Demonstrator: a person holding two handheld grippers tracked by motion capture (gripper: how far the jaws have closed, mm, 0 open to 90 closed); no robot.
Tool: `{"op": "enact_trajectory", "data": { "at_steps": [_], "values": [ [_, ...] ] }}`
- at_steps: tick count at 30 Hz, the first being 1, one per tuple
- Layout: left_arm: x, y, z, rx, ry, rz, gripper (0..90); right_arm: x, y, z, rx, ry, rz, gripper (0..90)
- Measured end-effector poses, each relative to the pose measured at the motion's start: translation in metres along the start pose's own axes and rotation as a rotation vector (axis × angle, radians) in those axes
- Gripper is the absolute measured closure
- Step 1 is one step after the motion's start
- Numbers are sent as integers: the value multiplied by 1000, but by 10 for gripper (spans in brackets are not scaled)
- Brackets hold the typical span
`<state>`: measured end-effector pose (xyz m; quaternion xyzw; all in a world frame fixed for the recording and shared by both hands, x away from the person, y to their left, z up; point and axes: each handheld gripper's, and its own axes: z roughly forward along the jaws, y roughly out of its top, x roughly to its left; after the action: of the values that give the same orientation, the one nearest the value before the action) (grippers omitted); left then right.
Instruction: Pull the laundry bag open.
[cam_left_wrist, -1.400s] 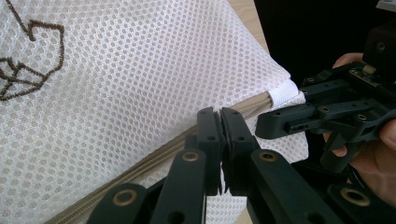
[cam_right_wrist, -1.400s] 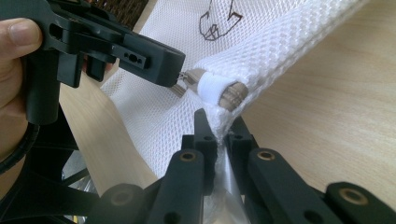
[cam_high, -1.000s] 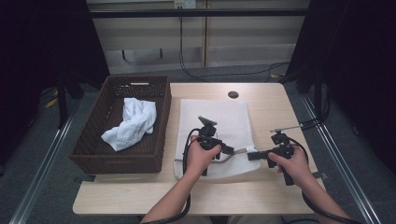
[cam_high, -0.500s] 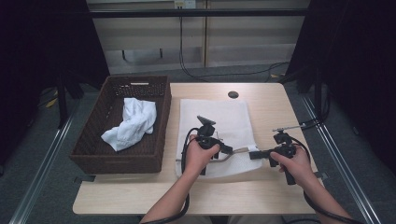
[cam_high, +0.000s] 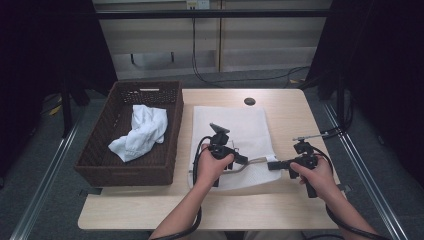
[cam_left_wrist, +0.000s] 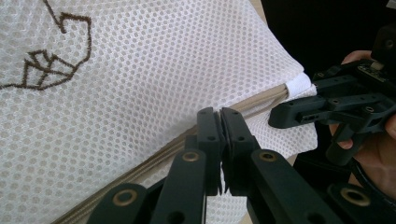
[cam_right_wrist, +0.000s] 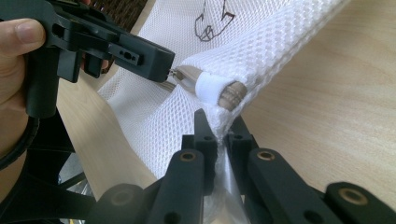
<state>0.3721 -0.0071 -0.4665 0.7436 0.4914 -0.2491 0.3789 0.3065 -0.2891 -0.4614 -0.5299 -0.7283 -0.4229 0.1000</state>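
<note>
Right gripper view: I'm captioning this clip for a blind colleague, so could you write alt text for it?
The right hand-held gripper, its jaws closed, pinches the corner of a white mesh laundry bag just below the end of its beige zipper. The left hand-held gripper meets the zipper from the left, above a light wooden table.

This looks like a lab recording bay, not a home. A plain wooden table (cam_high: 280, 210) stands on grey carpet between 2 metal floor rails (cam_high: 42, 187), black curtains (cam_high: 385, 60) hang at both frame edges (upper left and right), and cables (cam_high: 200, 70) trail below the pale cabinets at top centre.
</note>
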Motion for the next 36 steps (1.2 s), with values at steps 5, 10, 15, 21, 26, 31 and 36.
{"op": "enact_trajectory", "data": {
  "at_steps": [5,10,15,21,26,31,36],
  "values": [
    [3,0,-4,-4,-16,-4,876,-5,0,-6,-13,-2,12,873],
    [2,0,-4,3,-20,-14,876,-5,0,-7,-12,-10,2,873],
    [1,0,-5,-3,3,3,876,-5,0,-8,-11,-8,7,873],
    [4,0,-5,-3,-8,-5,876,-8,-1,-12,-14,-17,6,873],
    [4,0,-7,-4,-16,-8,876,-7,0,-13,-19,-14,2,873],
    [6,0,-6,-10,-17,-17,876,-7,0,-13,-15,-14,-1,873],
    [5,0,-7,-7,-17,-7,876,-7,0,-13,-16,-8,-1,872]
  ]
}}
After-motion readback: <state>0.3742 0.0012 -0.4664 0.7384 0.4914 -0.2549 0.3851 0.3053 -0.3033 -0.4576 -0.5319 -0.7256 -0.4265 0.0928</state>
